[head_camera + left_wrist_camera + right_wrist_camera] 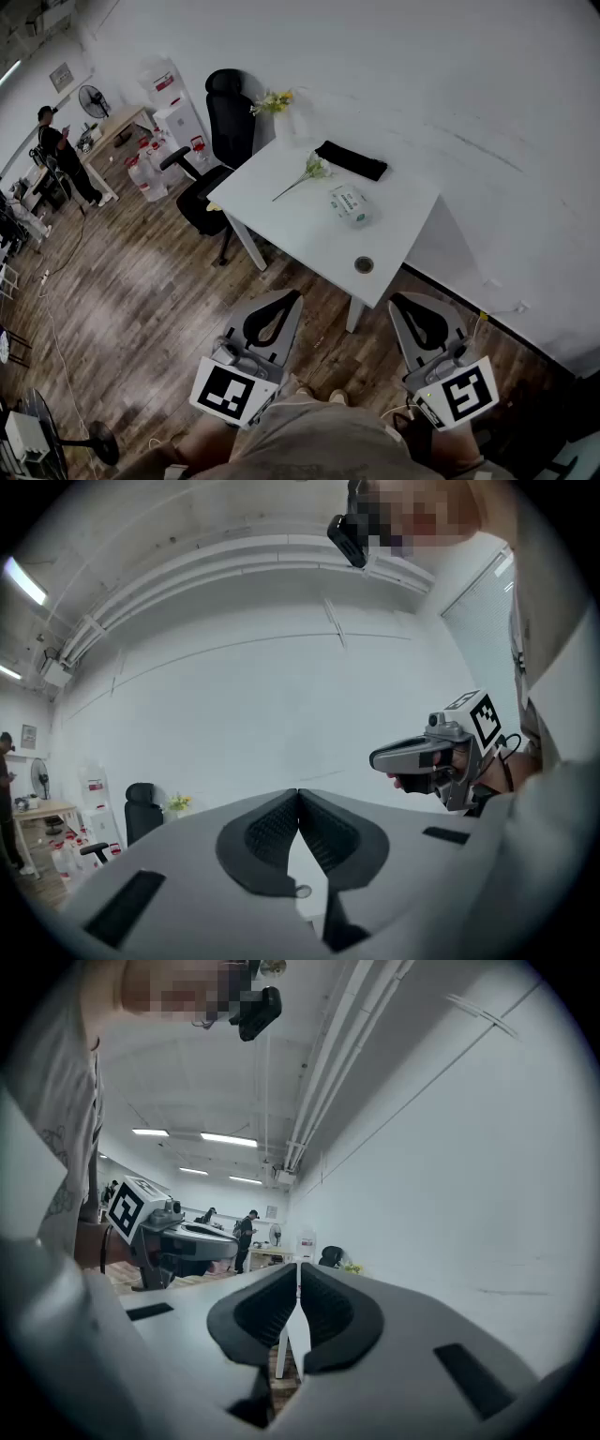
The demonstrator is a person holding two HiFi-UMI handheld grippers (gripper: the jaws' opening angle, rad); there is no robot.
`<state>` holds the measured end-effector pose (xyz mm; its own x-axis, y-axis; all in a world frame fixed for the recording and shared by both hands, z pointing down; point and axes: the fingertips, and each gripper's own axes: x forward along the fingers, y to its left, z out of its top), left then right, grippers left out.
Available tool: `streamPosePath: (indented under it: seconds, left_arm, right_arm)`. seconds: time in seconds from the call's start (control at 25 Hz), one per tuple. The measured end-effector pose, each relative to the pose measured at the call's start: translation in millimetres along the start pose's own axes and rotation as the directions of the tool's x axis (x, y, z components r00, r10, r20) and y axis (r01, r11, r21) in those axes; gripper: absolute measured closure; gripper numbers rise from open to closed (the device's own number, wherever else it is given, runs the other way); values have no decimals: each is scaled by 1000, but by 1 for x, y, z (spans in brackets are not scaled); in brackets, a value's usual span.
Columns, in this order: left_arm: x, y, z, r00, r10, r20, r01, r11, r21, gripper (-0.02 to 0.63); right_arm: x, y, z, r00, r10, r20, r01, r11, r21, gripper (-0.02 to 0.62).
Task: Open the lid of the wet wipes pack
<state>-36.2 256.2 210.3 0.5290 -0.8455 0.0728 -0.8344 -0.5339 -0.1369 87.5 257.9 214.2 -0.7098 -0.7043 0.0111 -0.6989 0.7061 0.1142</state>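
The left claw (294, 298) and right claw (396, 300) are closed together, empty, lower frame. The wet wipes pack (350, 204) lies on the tabletop (281, 230), centre; lid state indiscernible.

From where I stand nothing can actually be read: the wet wipes pack (349, 204) on the white table (281, 220) carries a printed label, but its lettering is too small to make out. The cubes on the left gripper (295, 295) and the right gripper (394, 300) show only black-and-white square patterns, no letters or digits. Across the room, the framed notice (62, 76) on the wall and the red-marked white cartons (173, 103) are likewise too distant and blurry to read.
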Motion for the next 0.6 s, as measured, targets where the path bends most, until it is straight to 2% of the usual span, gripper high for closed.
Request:
streamPosePath:
  seconds: [0.12, 0.2, 0.32, 0.6]
  left_arm:
    - [-3, -3, 0, 1000, 0, 12, 0, 1000, 3, 589]
    - [-4, -5, -1, 1000, 0, 7, 0, 1000, -7, 589]
    - [-7, -8, -4, 1000, -8, 5, 8, 1000, 19, 589]
    - [-9, -13, -4, 1000, -16, 5, 16, 1000, 15, 589]
  right_arm:
    - [-4, 1, -2, 1000, -2, -4, 2, 1000, 0, 557]
    - [-6, 2, 0, 1000, 6, 16, -6, 1000, 20, 557]
    - [-10, 7, 4, 998, 27, 54, -30, 998, 59, 557]
    - [-14, 9, -1, 1000, 19, 24, -20, 999, 36, 557]
